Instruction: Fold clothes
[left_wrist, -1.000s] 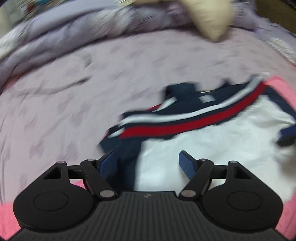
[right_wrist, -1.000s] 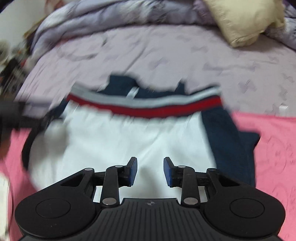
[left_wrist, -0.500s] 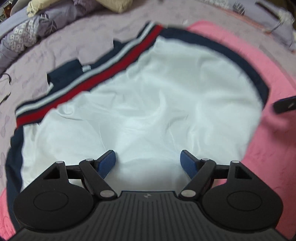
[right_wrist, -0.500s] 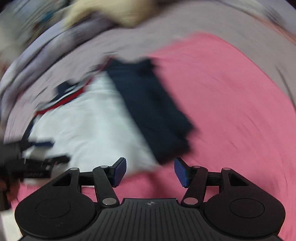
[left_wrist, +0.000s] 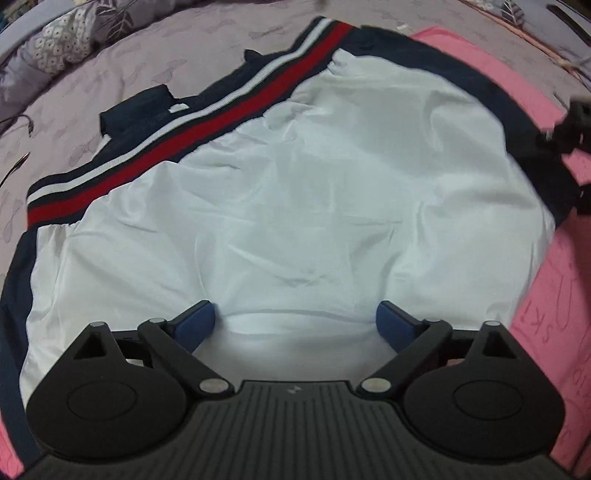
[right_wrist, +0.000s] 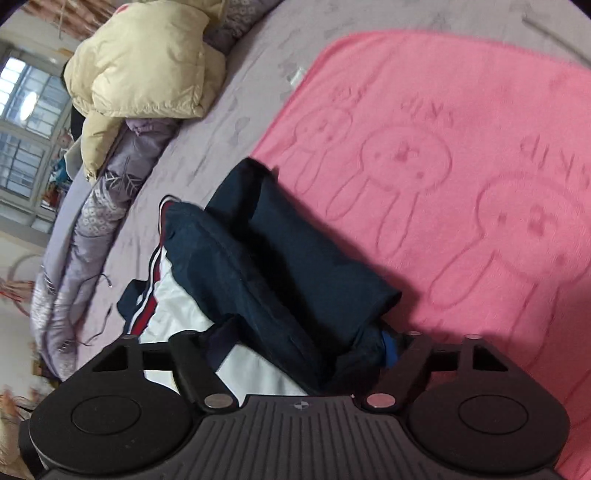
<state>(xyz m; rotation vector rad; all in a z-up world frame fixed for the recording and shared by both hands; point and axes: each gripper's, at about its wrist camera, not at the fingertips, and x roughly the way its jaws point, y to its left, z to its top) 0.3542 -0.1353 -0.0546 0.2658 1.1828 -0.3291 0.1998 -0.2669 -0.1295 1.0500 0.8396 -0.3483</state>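
Jacket (left_wrist: 295, 206) lies lining-up across our pink blanket (right_wrist: 461, 166), embossed "SKIP". Our left gripper (left_wrist: 295, 325) spreads wide over it; our right gripper (right_wrist: 299, 350) straddles its navy sleeve (right_wrist: 295, 277), grip unclear.

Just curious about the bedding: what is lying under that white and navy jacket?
The jacket lies partly on a pink blanket and partly on the purple bedsheet. Where the blanket's edge runs beneath the jacket is covered.
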